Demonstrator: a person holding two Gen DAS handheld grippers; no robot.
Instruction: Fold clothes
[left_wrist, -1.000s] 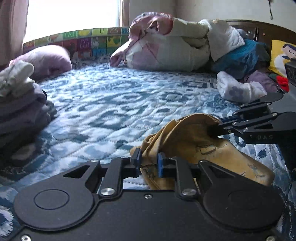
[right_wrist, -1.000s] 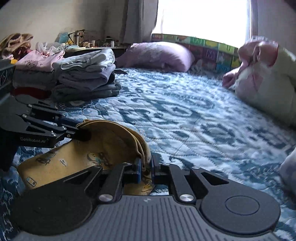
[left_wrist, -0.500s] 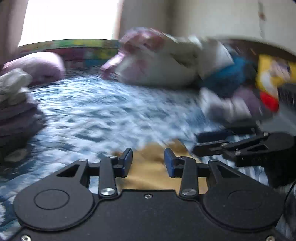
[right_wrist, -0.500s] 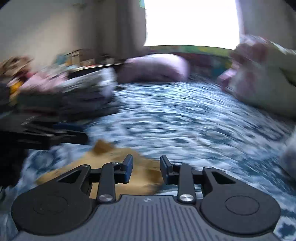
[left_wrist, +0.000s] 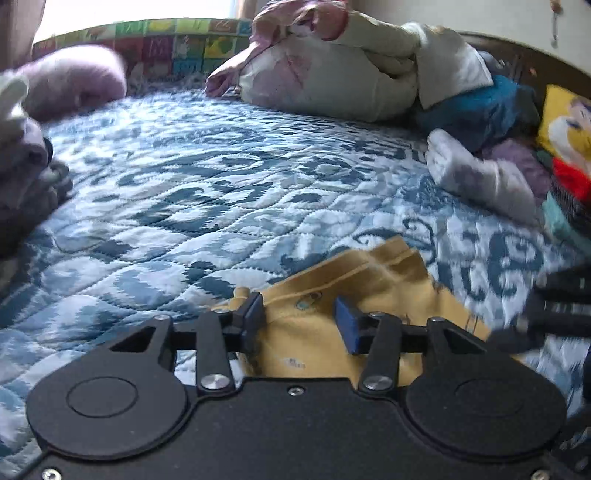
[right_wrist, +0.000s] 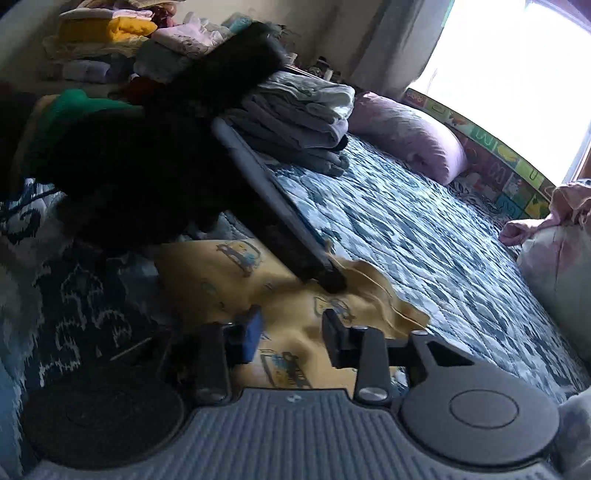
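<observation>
- I'm over a bed with a blue-and-white quilted bedspread (left_wrist: 207, 192) covering pretty much everything in front of me.
- Bright window (right_wrist: 517, 48) at the far end, totally blown out, with a curtain (right_wrist: 388, 40) hanging next to it.
- Colourful alphabet-tile panel (left_wrist: 166, 40) runs along under the window.
- Lilac pillow (right_wrist: 410, 136) sits against it.
- Dark wooden headboard (left_wrist: 535, 62) on the other side, plain pale wall (left_wrist: 480, 14) above.
</observation>
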